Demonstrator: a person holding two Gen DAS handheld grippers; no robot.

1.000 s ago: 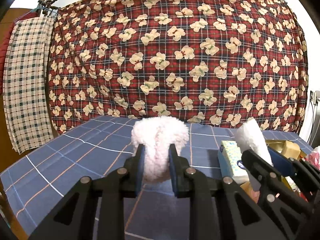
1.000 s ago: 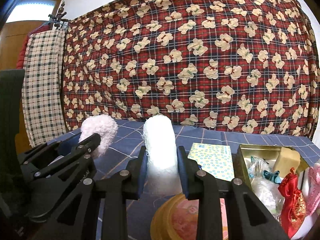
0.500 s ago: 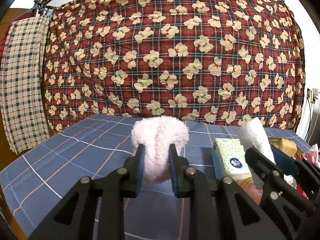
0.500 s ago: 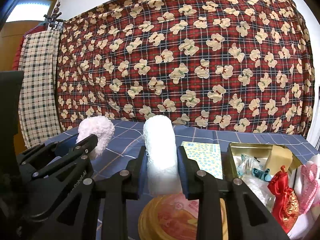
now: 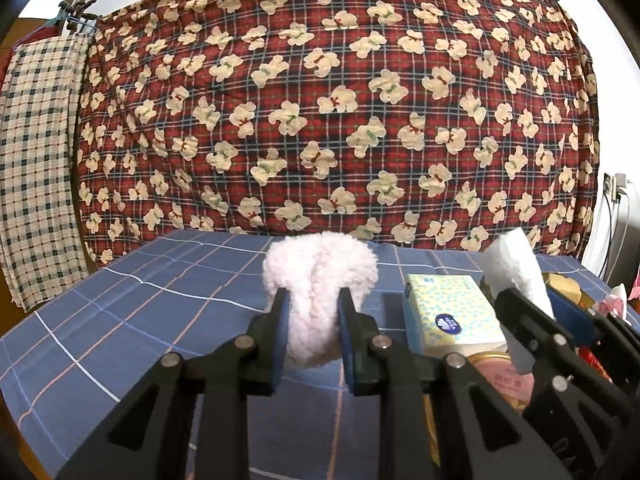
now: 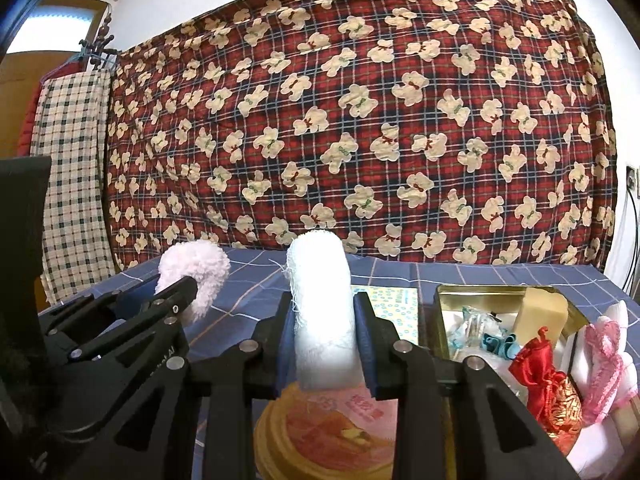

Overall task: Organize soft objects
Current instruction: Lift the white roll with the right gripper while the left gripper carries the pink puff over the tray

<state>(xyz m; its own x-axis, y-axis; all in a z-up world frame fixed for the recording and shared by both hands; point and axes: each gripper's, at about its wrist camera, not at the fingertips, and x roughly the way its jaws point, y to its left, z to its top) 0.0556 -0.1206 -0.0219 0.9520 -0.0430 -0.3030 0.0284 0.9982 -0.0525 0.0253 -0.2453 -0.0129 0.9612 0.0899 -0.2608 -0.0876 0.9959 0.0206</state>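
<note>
My left gripper is shut on a fluffy pale pink puff and holds it above the blue checked tablecloth. My right gripper is shut on a white gauze roll and holds it above a round pink and gold tin. The two grippers are side by side. The puff shows at the left of the right wrist view. The gauze roll shows at the right of the left wrist view.
A tissue box lies right of the left gripper. An open gold tin holds small items, with a red pouch and pink lace item beside it. A bear-print quilt hangs behind the table.
Both grippers have risen slightly and pulled back with their soft objects still held. The table and the tin sit lower in both views.
</note>
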